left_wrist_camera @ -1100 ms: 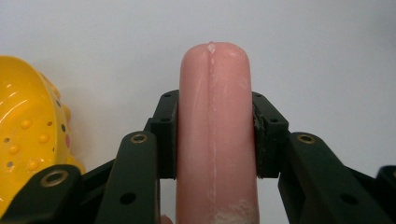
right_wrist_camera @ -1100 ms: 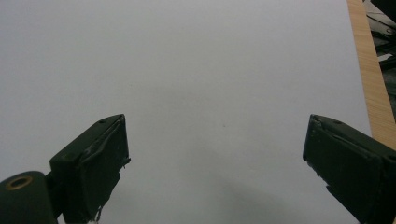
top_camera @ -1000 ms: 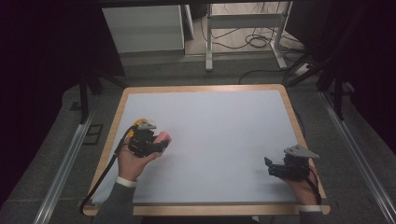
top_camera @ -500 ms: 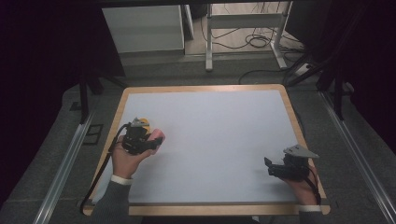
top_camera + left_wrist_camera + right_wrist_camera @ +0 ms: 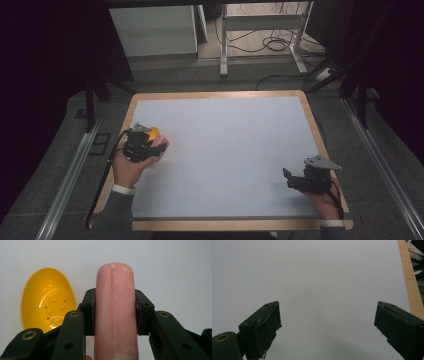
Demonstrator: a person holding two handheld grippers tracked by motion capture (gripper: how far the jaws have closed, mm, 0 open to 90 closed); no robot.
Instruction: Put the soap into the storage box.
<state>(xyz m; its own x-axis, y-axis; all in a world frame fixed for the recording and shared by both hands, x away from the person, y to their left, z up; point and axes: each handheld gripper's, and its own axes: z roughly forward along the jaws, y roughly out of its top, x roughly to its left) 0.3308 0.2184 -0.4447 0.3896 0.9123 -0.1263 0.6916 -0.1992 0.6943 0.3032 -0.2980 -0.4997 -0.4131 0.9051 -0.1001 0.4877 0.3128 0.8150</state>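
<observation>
My left gripper (image 5: 150, 146) is near the table's left edge, shut on a smooth pink sausage-shaped piece (image 5: 115, 302) that stands up between its jaws; the pink tip (image 5: 162, 146) pokes out to the right of the hand. Just beside it a yellow egg-shaped plastic shell (image 5: 47, 298) lies hollow side up on the white surface, seen as a yellow spot (image 5: 154, 132) behind the gripper. My right gripper (image 5: 289, 177) rests near the front right corner. Its jaws (image 5: 328, 327) stand wide open with only bare table between them.
The white tabletop (image 5: 230, 135) has a wooden rim (image 5: 320, 145), which runs close to the right gripper. Metal rails flank the table on both sides. A white cabinet (image 5: 152, 30) and a metal stand with cables sit on the floor beyond the far edge.
The left hand has shifted slightly left and away with the pink piece still in its jaws. The yellow shell and the right gripper have stayed put.
</observation>
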